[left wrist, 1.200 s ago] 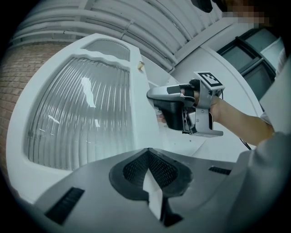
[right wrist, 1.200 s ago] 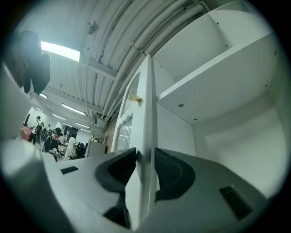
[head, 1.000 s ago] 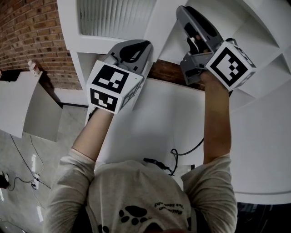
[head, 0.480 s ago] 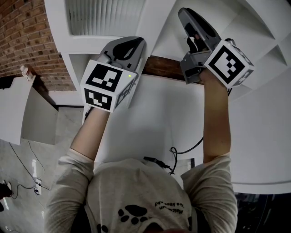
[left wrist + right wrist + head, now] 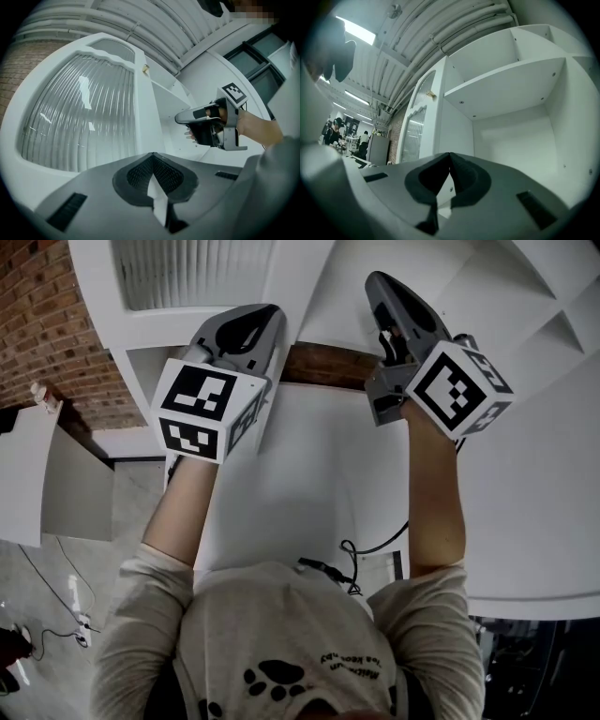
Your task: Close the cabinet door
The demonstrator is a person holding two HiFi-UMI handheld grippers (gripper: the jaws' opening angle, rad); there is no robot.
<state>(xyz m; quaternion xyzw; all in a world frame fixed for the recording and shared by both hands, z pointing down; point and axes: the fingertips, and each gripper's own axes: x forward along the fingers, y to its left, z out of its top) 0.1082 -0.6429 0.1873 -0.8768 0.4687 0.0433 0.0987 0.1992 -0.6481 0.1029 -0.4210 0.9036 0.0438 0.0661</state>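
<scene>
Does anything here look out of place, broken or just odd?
Only the cabinet door stands out: its ribbed glass panel is swung open, away from the white shelves. Nothing looks broken, spilled or crooked.

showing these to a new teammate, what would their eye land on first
First, the bold black-and-white marker cubes on the left gripper and the right gripper, both raised in front of a white cabinet. Next, the ribbed glass door standing open at the left, beside bare white shelves on the right. The right gripper's jaws have just closed with nothing between them.
</scene>
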